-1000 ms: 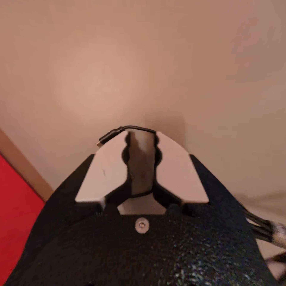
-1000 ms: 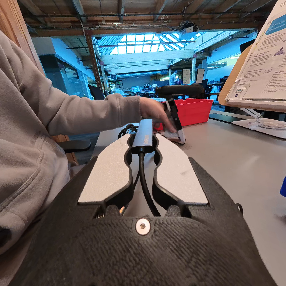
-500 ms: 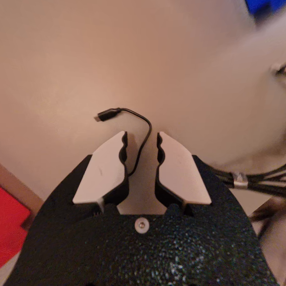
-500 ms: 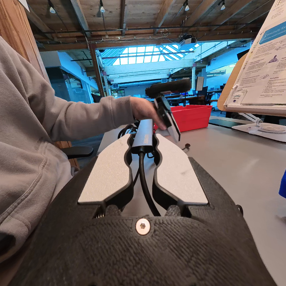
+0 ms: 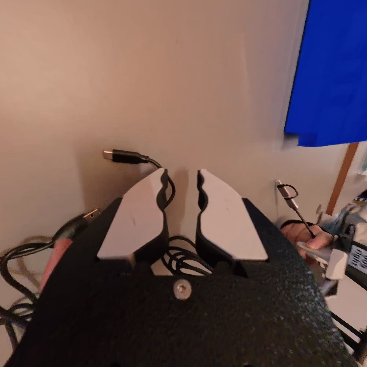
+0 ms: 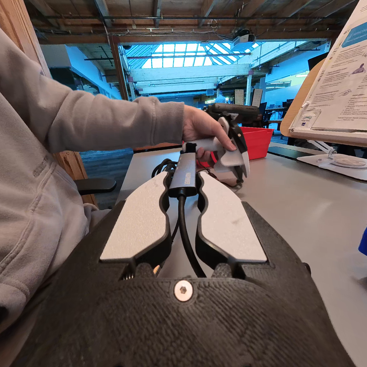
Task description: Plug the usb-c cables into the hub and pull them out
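Left wrist view gives me what the other camera lacks: my left gripper (image 5: 181, 171) looks down on the table (image 5: 139, 79), fingers spread, nothing between the tips. A black usb-c cable (image 5: 127, 156) lies on the table with its plug just beyond the left fingertip, its cord curving down along that finger's inner edge. More cables (image 5: 182, 256) are bunched near the finger bases. A second plug with an adapter (image 5: 287, 193) shows at the right.

Only the right wrist view shows the hub (image 6: 183, 175). My right gripper (image 6: 181, 174) is pinching its grey body, the hub's black lead (image 6: 184, 228) trailing back between the fingers. Beyond it, a person's hand (image 6: 200, 127) in a grey sleeve (image 6: 99, 121) holds the left gripper tilted tips-down over the table, before a red bin (image 6: 256, 141).
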